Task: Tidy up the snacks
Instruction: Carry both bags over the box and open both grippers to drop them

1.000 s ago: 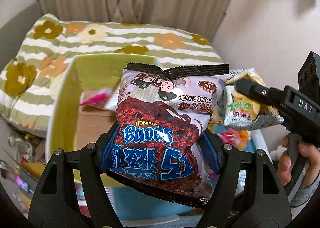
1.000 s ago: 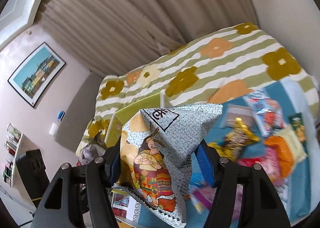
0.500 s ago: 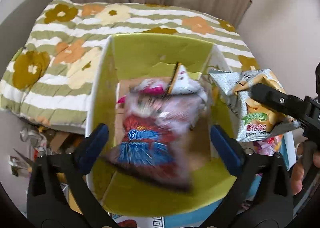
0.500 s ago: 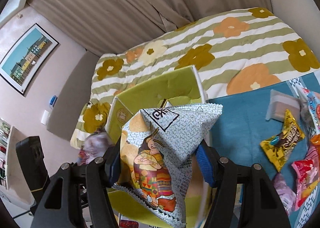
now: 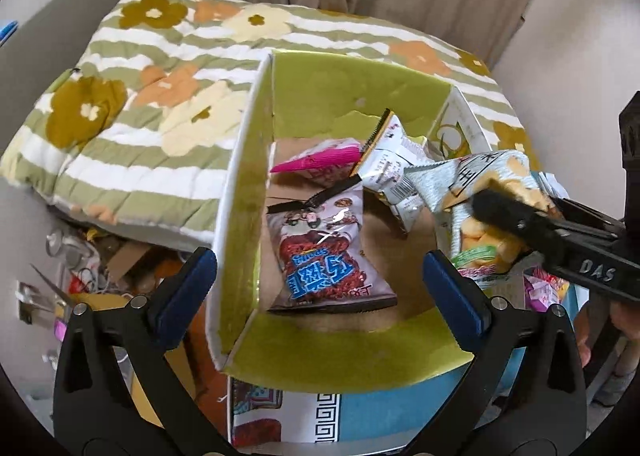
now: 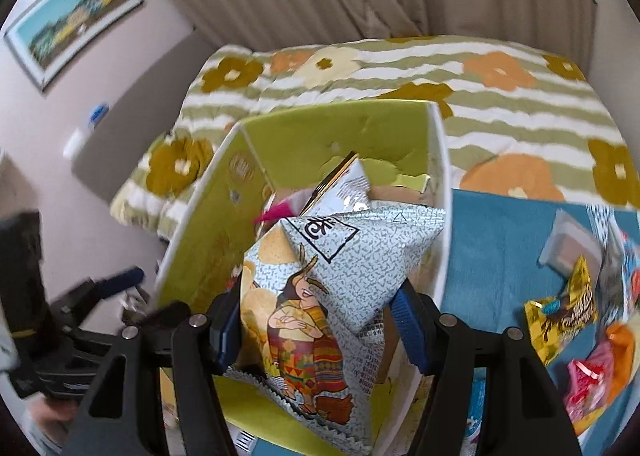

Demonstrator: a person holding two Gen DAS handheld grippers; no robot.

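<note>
A green cardboard box (image 5: 352, 352) stands open below my left gripper (image 5: 318, 286), which is open and empty above it. A chocolate crunch snack bag (image 5: 324, 252) lies flat on the box floor, with a pink bag (image 5: 320, 162) and a white bag (image 5: 394, 160) behind it. My right gripper (image 6: 320, 330) is shut on a grey chip bag (image 6: 336, 284) and holds it over the box's right side (image 6: 438, 192). That chip bag (image 5: 476, 192) also shows in the left wrist view, at the box's right wall.
Several loose snacks (image 6: 576, 316) lie on a blue mat (image 6: 492, 252) to the right of the box. A flowered striped quilt (image 5: 152, 96) lies behind and left of the box. Clutter (image 5: 92, 268) sits on the floor at left.
My left gripper opened and the chocolate crunch bag dropped into the box. My right gripper carried the chip bag left until it hangs over the box.
</note>
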